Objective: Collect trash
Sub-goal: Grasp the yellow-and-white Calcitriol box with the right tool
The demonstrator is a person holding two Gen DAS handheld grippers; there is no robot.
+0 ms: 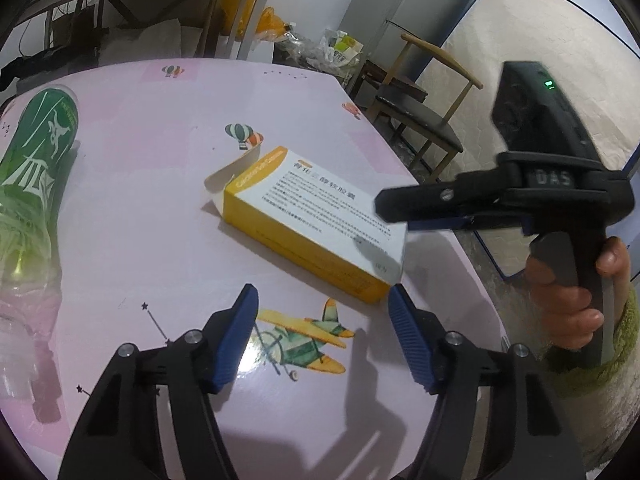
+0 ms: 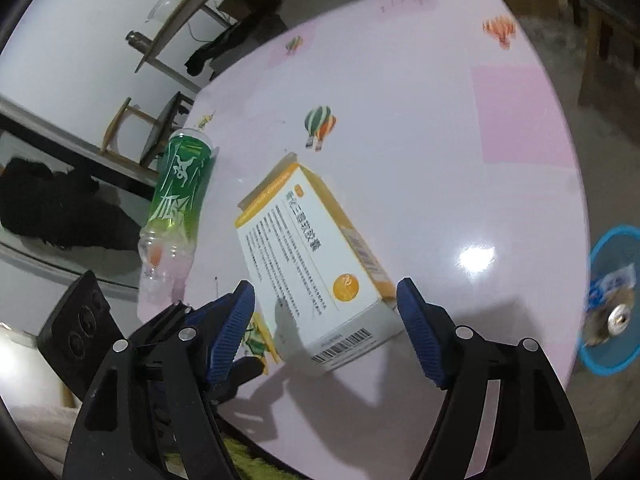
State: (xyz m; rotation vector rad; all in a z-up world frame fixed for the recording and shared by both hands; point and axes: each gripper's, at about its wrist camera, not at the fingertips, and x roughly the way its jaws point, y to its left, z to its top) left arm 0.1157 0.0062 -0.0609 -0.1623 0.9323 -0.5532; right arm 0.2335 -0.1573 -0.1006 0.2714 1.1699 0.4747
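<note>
- Far left from my left wrist camera, I see a plastic bottle (image 1: 32,184) with a green label lying on its side on the pink surface (image 1: 152,184), well apart from my left tongs (image 1: 322,312).
- My left tongs stand apart and clamp nothing; they hover low over the surface above a printed aeroplane (image 1: 308,340), with one corner of the box just beyond the right blue pad.
- The yellow and white medicine box (image 1: 316,216) lies flat near the middle of the surface, its end flap open on the far side.
- My right tongs (image 2: 326,312) are also apart, straddling the near barcode end of the box; I can't see either pad pressing on it.
- From the left camera, a hand (image 1: 576,292) in a green sleeve grips the right tool's handle, its black nose over the box's right end.
- Far right in the right camera, a blue bin (image 2: 612,300) sits on the floor beyond the surface's edge, with scraps and a can inside.
</note>
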